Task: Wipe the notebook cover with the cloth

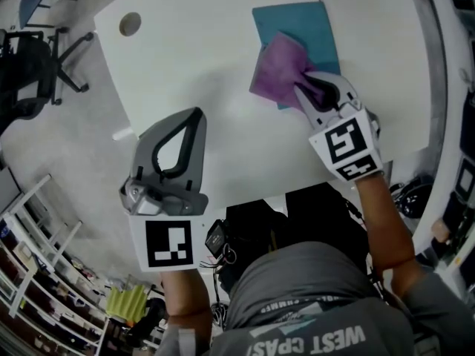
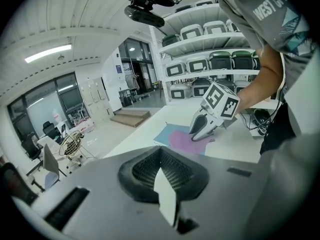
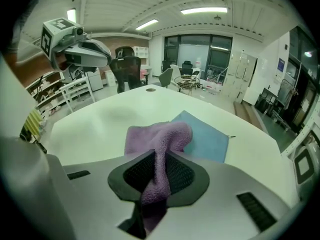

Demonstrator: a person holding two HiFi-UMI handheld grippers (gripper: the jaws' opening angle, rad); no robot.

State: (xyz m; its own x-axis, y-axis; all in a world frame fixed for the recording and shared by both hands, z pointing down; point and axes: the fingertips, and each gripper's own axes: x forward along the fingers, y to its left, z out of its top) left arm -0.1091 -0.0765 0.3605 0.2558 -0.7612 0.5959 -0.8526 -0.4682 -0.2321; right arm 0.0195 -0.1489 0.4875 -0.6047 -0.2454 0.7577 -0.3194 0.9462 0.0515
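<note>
— Just ahead of my right tongs (image 1: 299,90), the purple cloth (image 1: 278,69) drapes over the near corner of the teal notebook (image 1: 297,21); they're clenched on its tail.
— And your left tongs (image 1: 196,114)?
— Closed, empty, well apart over the counter (image 1: 208,43). I'd press the cloth flat, then sweep away across the cover.

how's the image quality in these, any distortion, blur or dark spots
Head view: fisheye curves the table edge, lower corners dim, cloth sharp. Left gripper view: heavy barrel warp bows the shelves, black corners. Right gripper view: same warp, notebook clear, ceiling lights glare slightly.
</note>
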